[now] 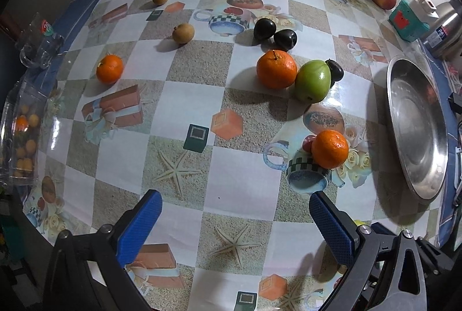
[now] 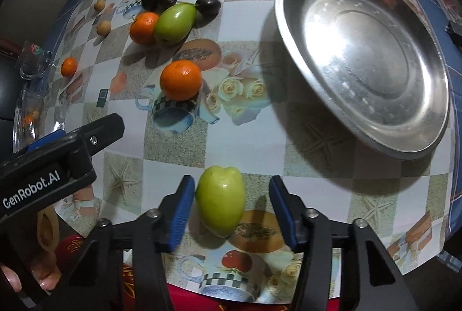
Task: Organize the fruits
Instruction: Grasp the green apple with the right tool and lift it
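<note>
Steel, round and still bare, the plate on the right says the sorting has hardly begun. From the left, small brown fruits, oranges, dark plums and a green fruit lie loose on the glossy patterned worktop. The left hand-held gripper hangs wide open, holding nothing. The right hand-held gripper straddles a smooth, waxy green fruit: the left pad looks to touch it, the right stands clear.
</note>
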`<state>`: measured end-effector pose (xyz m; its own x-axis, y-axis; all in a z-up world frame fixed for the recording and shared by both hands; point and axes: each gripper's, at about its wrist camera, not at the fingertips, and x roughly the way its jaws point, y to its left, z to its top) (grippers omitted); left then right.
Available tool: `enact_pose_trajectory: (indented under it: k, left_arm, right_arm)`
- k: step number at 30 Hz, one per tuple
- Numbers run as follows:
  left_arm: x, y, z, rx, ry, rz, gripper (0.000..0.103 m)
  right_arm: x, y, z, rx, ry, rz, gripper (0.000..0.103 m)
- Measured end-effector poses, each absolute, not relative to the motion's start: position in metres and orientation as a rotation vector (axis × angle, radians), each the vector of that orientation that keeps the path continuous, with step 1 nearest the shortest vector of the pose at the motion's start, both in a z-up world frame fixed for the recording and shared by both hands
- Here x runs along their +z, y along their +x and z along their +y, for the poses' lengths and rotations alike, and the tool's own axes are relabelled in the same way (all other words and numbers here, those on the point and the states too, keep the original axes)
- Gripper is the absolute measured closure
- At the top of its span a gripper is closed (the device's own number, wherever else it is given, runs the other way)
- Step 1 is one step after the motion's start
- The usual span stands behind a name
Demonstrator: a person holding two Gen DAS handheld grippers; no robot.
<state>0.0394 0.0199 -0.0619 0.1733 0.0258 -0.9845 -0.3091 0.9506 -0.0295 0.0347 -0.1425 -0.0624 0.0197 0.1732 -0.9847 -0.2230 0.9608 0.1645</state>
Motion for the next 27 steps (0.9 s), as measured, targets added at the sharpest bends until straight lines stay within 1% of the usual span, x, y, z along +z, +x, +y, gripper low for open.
enact_pose_trajectory:
  k: [3,8,13,21,27]
  left_arm:
    - [-0.061,0.038,0.021,0.241,-0.243,1.376,0.000]
    - [-0.061,0.037,0.020,0.244,-0.251,1.381,0.000]
    - [-0.061,0.037,0.020,0.244,-0.252,1.380,0.000]
    - [-0.062,0.038,0.021,0.237,-0.273,1.375,0.000]
    - [-0.051,0.042,0.026,0.227,-0.299,1.311,0.000]
  right_arm:
    - [-0.067,0.032,-0.134,0.312,-0.049,1.527,0.054]
    - [-0.071,0.027,-0.118,0.321,-0.070,1.522,0.063]
    - [-0.070,0.022,-0.115,0.323,-0.076,1.519,0.063]
    - [-0.066,0.030,-0.129,0.325,-0.003,1.491,0.063]
    - [-0.055,0.041,-0.139,0.316,0.073,1.439,0.064]
